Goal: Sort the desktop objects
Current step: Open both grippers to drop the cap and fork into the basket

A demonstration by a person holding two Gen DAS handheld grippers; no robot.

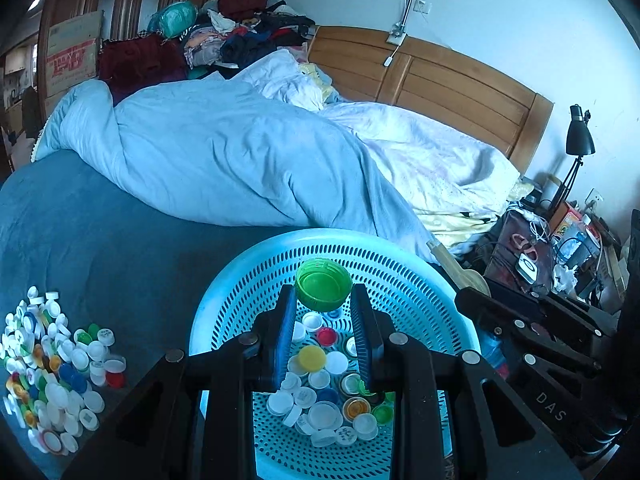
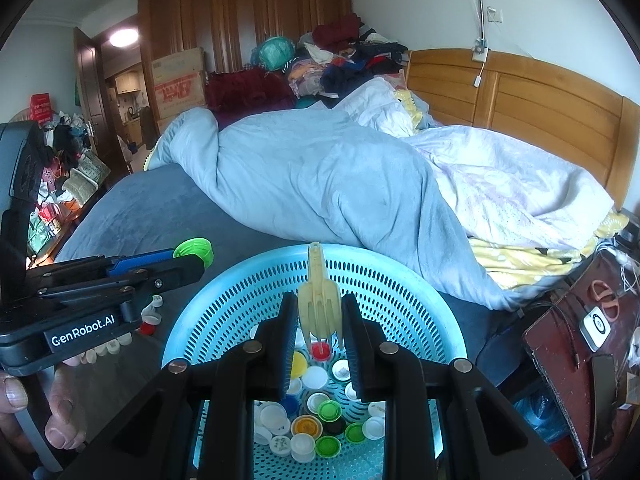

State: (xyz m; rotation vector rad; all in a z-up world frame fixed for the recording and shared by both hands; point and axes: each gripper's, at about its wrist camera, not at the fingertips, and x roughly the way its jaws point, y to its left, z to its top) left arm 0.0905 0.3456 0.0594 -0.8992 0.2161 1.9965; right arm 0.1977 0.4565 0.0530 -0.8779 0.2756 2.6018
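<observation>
Here, a bed fills the upper half of both views, its pale blue duvet (image 1: 224,152) bunched across a dark blue-grey blanket (image 1: 100,248), with a wooden headboard (image 1: 440,76) at upper right. At the right edge of the left wrist view stands a cluttered nightstand (image 1: 528,256) with a black desk lamp (image 1: 578,140) above it.

A round, perforated light blue basket (image 1: 248,280) sits on the blanket at lower centre of both views. Its floor holds a loose layer of bottle caps in the basket (image 1: 320,392), white, yellow, red, green and orange. At the lower left of the left wrist view a second heap, the pile of caps on the blanket (image 1: 56,376), lies well apart from the basket.

The left gripper (image 1: 323,300) is above the basket, its two dark fingers pinching a green bottle cap (image 1: 323,283) at their tips, open side facing the camera. In the right wrist view that same cap (image 2: 194,251) appears at left, beside the basket's rim.

The right gripper (image 2: 319,316) is also over the basket, its fingers pressed against a cream plastic fork (image 2: 318,304), held with the handle pointing up and away and the tines toward the caps.
</observation>
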